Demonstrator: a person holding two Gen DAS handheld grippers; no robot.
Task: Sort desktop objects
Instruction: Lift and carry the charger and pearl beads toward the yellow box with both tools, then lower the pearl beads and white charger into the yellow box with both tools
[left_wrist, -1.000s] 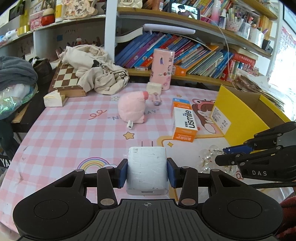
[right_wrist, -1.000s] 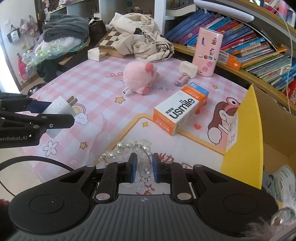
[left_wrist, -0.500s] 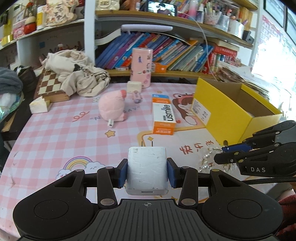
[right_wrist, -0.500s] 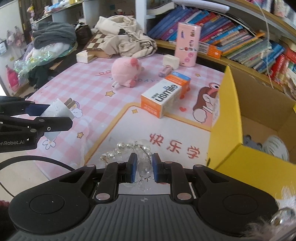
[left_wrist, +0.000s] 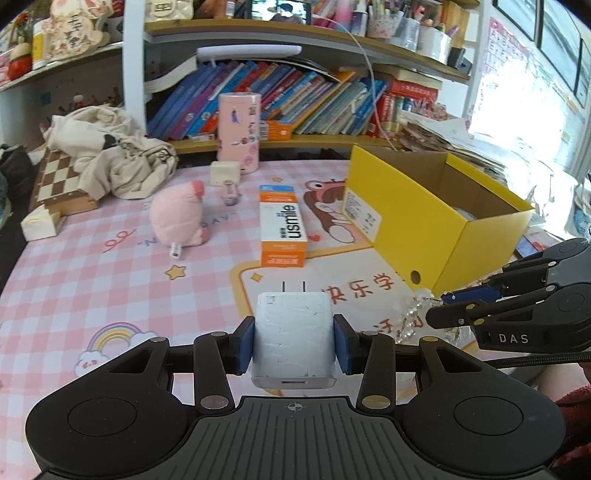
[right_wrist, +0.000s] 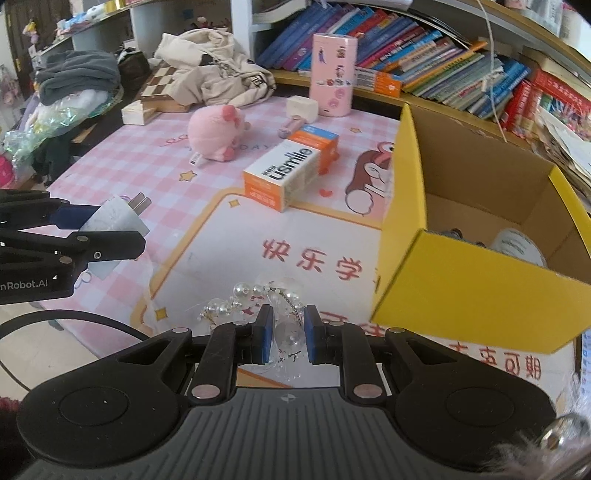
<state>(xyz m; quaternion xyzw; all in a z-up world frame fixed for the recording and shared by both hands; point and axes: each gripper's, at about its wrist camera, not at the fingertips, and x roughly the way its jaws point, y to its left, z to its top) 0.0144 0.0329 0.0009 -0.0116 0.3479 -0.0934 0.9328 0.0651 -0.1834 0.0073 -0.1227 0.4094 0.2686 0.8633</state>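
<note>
My left gripper (left_wrist: 294, 341) is shut on a white plug charger (left_wrist: 293, 332), prongs pointing forward, held above the pink mat; the charger also shows in the right wrist view (right_wrist: 110, 221). My right gripper (right_wrist: 289, 332) is shut on a clear pearl bead hair ornament (right_wrist: 266, 299), which also shows in the left wrist view (left_wrist: 412, 314). An open yellow cardboard box (right_wrist: 476, 273) stands just right of the right gripper, with a few items inside. The box also shows in the left wrist view (left_wrist: 424, 218).
On the mat lie an orange usmile box (left_wrist: 282, 225), a pink plush toy (left_wrist: 181, 216), a pink cylinder (left_wrist: 239, 133), a small white cube (left_wrist: 225, 173) and a small pink item (left_wrist: 231, 192). A chessboard (left_wrist: 55, 184) and beige clothing (left_wrist: 114, 158) sit far left. Bookshelves line the back.
Both grippers have swung right toward the yellow box, still holding their objects. The box now looms larger and closer in both views.
</note>
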